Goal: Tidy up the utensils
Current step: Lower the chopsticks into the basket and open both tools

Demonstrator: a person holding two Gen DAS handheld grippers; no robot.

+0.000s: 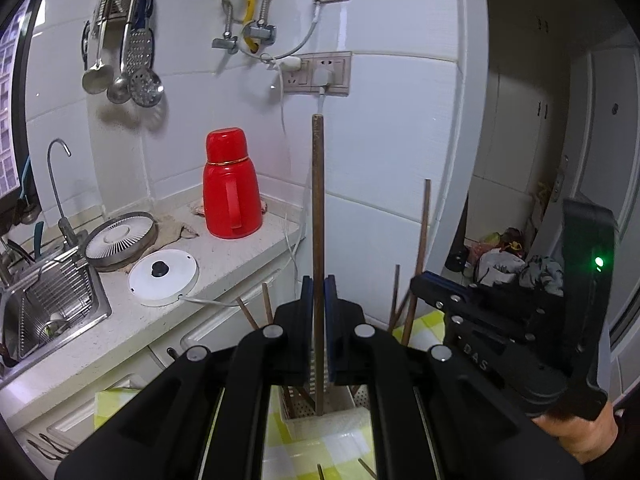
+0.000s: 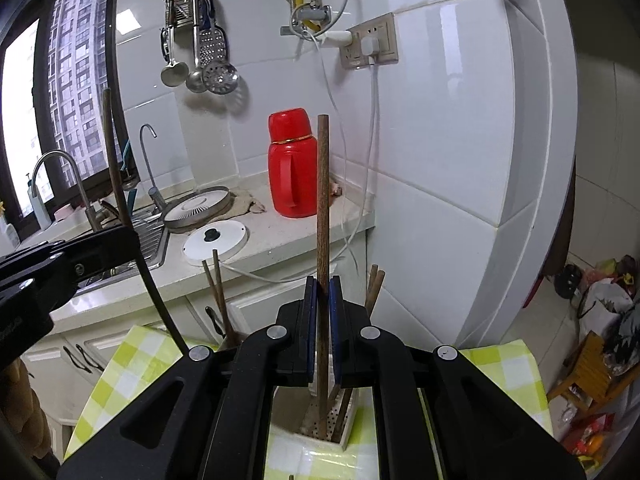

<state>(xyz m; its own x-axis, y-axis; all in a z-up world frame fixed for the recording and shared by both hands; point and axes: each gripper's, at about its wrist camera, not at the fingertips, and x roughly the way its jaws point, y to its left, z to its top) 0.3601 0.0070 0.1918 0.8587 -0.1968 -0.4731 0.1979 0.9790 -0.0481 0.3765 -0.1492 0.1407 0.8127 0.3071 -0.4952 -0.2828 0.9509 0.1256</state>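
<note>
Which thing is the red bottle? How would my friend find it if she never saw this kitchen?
Look at the white tiled wall in the corner, then down to the pale counter beside the sink. The red flask stands upright there, near the wall. It is the only bright red thing on the counter, with a cup-shaped lid, a gold ring and a handle.

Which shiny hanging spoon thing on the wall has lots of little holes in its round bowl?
The skimmer, hanging rightmost of the three. The two ladles beside it have solid bowls.

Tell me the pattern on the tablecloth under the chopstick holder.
Yellow-green and white checks on the tablecloth, clearest in the right wrist view.
</note>
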